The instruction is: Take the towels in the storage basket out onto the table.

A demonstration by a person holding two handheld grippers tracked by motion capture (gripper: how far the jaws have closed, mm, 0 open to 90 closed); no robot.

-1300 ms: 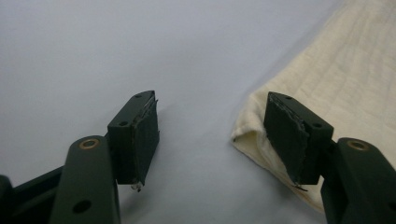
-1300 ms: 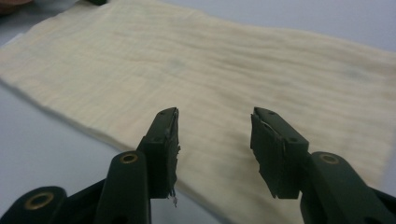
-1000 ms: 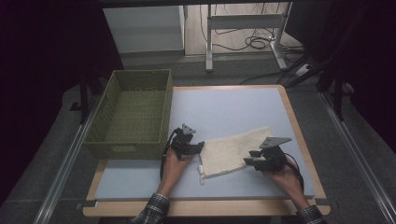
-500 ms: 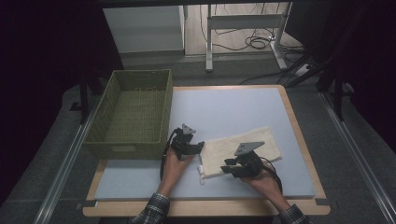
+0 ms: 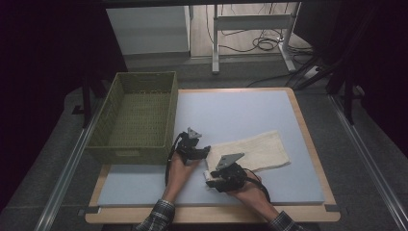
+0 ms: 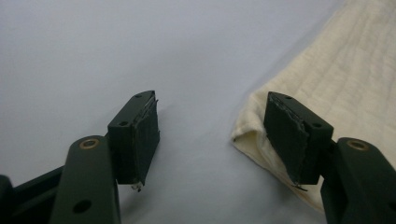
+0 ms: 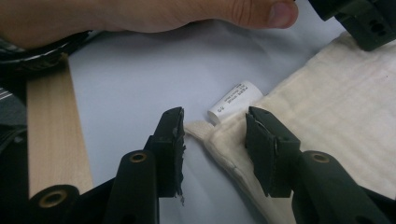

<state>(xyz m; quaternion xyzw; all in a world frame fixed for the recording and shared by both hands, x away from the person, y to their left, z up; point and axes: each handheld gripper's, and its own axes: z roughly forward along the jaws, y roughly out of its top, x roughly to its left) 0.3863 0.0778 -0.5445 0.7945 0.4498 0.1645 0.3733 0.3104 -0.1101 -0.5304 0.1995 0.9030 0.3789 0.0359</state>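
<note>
- The tabletop (image 5: 250, 115) carries a pale blue mat with wooden edging; a green woven basket (image 5: 137, 118) sits at its left side, with nothing in it that I can make out.
- A cream folded towel (image 5: 255, 151) lies flat on the mat toward the near right, well apart from the basket's inside, though its left end is not far from the basket's near corner.
- Both hands have come in at the towel's left end, so the step in hand looks to me like taking hold of that end, either to fold it over or to lift it.
- The left claw (image 6: 212, 135) is wide open and holds nothing; one jaw rests on bare mat, the other sits against the towel's folded corner.
- The right claw (image 7: 215, 151) is also open and empty, straddling the towel's near corner beside a small white care label (image 7: 236, 99).
- Next, I'd judge, each claw needs to close on its corner through all layers before any lifting.
</note>
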